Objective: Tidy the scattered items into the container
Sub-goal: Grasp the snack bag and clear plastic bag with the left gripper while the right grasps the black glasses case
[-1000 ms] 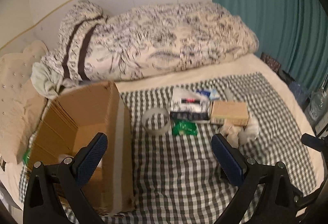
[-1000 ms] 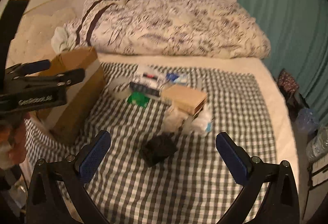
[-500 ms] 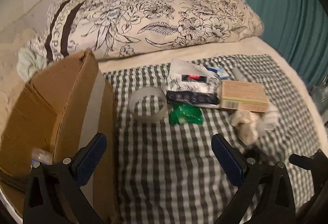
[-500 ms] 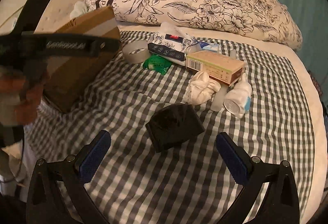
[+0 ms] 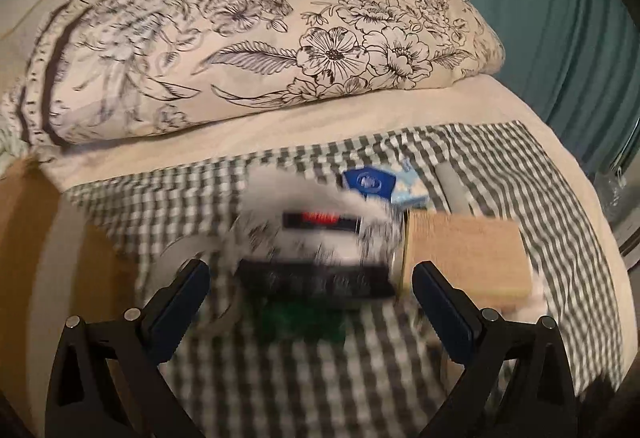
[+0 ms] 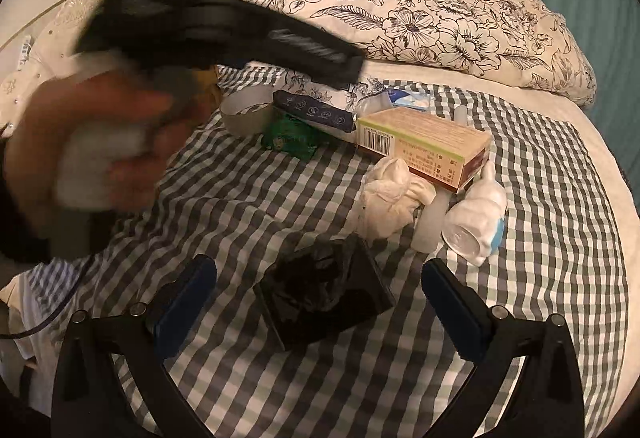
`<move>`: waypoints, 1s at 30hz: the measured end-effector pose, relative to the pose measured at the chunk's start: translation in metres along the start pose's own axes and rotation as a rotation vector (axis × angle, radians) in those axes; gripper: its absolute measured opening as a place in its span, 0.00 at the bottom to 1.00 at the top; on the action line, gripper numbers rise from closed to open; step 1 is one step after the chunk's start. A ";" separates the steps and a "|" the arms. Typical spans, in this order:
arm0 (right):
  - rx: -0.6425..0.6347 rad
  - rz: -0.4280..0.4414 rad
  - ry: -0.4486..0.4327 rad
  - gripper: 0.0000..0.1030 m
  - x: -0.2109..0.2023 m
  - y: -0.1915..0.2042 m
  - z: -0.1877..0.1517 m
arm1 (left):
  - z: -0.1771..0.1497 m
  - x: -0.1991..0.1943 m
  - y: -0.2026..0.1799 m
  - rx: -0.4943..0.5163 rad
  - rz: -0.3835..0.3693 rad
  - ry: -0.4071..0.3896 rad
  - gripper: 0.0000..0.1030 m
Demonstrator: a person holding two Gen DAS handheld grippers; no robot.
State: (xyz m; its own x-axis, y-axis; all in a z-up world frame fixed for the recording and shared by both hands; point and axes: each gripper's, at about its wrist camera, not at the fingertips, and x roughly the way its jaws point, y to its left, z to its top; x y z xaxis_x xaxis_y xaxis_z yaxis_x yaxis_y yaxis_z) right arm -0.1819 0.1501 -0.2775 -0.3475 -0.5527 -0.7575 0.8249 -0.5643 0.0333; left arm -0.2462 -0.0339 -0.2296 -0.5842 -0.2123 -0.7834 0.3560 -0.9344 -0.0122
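Observation:
My left gripper [image 5: 312, 294] is open, low over the checked cloth [image 5: 280, 378]. A motion-blurred white and dark floral pack [image 5: 316, 250] and a green packet [image 5: 300, 318] lie just ahead between its fingers, untouched. A tape ring [image 5: 188, 258] sits left of them and a tan carton [image 5: 464, 258] to the right. The cardboard box [image 5: 24, 238] shows at the left edge. My right gripper [image 6: 320, 294] is open, with a crumpled black item [image 6: 324, 298] lying between its fingers. Beyond it are a white cloth [image 6: 392, 193], a white bottle [image 6: 476, 222] and the tan carton [image 6: 424, 141].
A floral duvet [image 5: 280, 37] is heaped across the back of the bed, with a teal curtain [image 5: 540, 17] at the right. In the right wrist view a hand [image 6: 92, 141] holding the left gripper fills the upper left. A blue pack [image 5: 372, 181] lies behind the carton.
The left gripper has swept forward and right, away from the cardboard box and up to the floral pack. The right gripper has closed in on the black item, which now lies between its fingers.

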 end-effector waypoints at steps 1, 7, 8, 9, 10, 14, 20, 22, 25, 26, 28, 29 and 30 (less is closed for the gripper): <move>-0.004 -0.005 0.003 1.00 0.002 0.000 0.000 | 0.003 0.007 0.000 -0.004 -0.001 0.007 1.00; -0.001 0.001 0.022 1.00 0.017 -0.003 -0.001 | 0.017 0.050 0.004 -0.049 -0.025 0.075 1.00; 0.002 0.005 0.024 1.00 0.019 -0.004 0.000 | 0.018 0.057 0.005 -0.053 -0.031 0.088 1.00; 0.004 0.009 0.027 1.00 0.022 -0.004 0.000 | 0.019 0.061 0.006 -0.057 -0.039 0.097 1.00; 0.004 0.011 0.030 1.00 0.024 -0.004 0.001 | 0.020 0.066 0.006 -0.062 -0.046 0.106 1.00; -0.001 0.010 0.051 1.00 0.035 0.000 0.002 | 0.020 0.078 0.004 -0.039 -0.055 0.141 1.00; -0.055 -0.067 0.066 0.85 0.042 0.013 0.000 | 0.016 0.084 0.007 -0.039 -0.063 0.174 0.55; -0.065 -0.088 0.089 0.77 0.044 0.015 -0.001 | 0.013 0.078 0.008 -0.036 -0.067 0.157 0.41; -0.053 -0.093 0.089 0.77 0.040 0.012 -0.002 | 0.011 0.063 0.012 -0.042 -0.076 0.133 0.17; -0.045 -0.098 0.085 0.77 0.038 0.011 -0.002 | 0.011 0.059 0.014 -0.042 -0.077 0.125 0.10; -0.022 -0.099 0.074 0.76 0.033 0.007 -0.003 | 0.011 0.045 0.013 -0.042 -0.078 0.102 0.05; -0.011 -0.097 0.071 0.76 0.029 0.006 -0.003 | 0.010 0.040 0.013 -0.041 -0.081 0.094 0.05; -0.004 -0.099 0.067 0.76 0.026 0.006 -0.004 | 0.010 0.034 0.013 -0.043 -0.083 0.083 0.04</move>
State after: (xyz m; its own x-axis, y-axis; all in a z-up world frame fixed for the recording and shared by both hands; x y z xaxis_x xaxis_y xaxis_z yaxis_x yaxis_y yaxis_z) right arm -0.1842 0.1341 -0.2996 -0.3971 -0.4517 -0.7989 0.7898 -0.6115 -0.0468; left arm -0.2686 -0.0555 -0.2503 -0.5513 -0.1091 -0.8271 0.3409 -0.9343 -0.1040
